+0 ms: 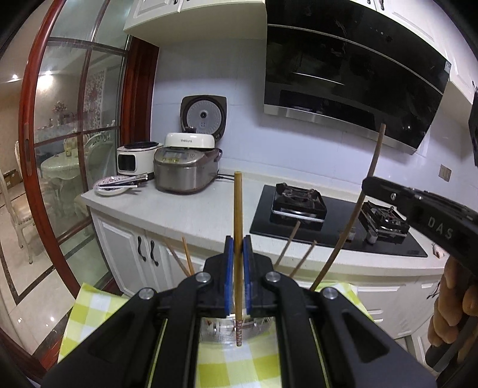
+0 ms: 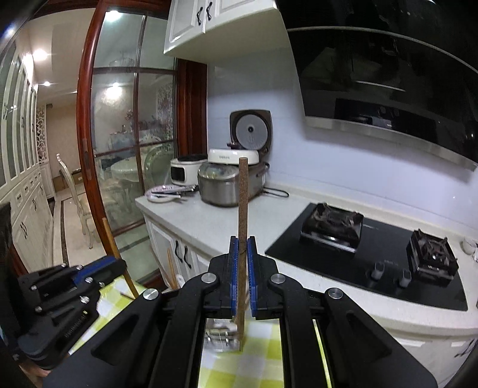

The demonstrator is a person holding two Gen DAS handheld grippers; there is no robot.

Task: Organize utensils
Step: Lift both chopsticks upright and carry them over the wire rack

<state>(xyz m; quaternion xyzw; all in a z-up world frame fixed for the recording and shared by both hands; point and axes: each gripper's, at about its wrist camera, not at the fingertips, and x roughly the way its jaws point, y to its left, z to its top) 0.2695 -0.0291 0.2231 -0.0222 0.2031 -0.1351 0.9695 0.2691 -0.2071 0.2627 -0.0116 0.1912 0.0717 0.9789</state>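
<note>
Kitchen scene, both wrist views; positions are given relative to the gas hob [image 1: 334, 218], a black glass panel with two burners set into the pale countertop [image 1: 185, 209]. Above the hob hangs a black range hood [image 1: 352, 77], with white wall cabinets [image 1: 191, 15] to its left. Far left of the hob, a red-framed glass door [image 1: 80, 119] opens onto a dining room. On the countertop left of the hob stands a metal rice cooker [image 1: 185, 170] with its lid raised, a small white cooker [image 1: 134, 159] beside it, and, farther left, a patterned plate [image 1: 112, 186] carrying dark utensils. Nearer the camera than the hob lies a green-and-white checked cloth [image 1: 89, 310], on which a metal utensil holder [image 1: 233, 328] is partly hidden behind the gripper frame; further chopsticks [image 1: 300, 259] rise from around it, their lower ends hidden.

The left gripper [image 1: 238, 253] has its blue pads pressed narrowly on a light bamboo chopstick [image 1: 238, 215], held upright, its lower end hanging over the holder. The right gripper [image 2: 242, 253] is likewise clamped on a darker speckled brown chopstick [image 2: 242, 203], also upright, its tip above the holder. In the left view, the right gripper appears right of the hob, held by a hand [image 1: 448, 301].
</note>
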